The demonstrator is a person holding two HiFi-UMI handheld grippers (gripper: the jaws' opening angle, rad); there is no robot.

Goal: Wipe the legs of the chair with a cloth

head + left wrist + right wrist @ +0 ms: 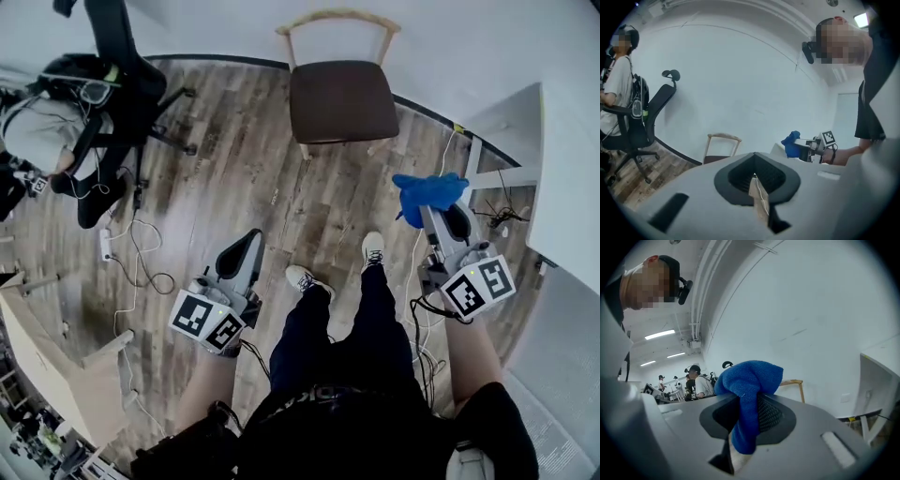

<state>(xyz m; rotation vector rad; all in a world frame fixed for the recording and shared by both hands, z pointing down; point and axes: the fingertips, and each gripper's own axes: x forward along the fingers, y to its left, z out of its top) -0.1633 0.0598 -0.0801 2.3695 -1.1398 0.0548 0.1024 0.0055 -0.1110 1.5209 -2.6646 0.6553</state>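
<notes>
Head view shows us standing well apart from the chair [342, 98], with bare wood floor [234, 159] between us and it. We think the wiping is not begun, and we are only carrying the cloth over. Our right gripper [433, 216] pinches the blue cloth [428, 190] between its jaws. Our left gripper [246, 248] has its jaws pressed together on nothing. Next we need to walk up, bend low and bring the cloth to a chair leg [303, 148]. Right gripper view shows some people [696, 383] far off, and the head view does not show them.
</notes>
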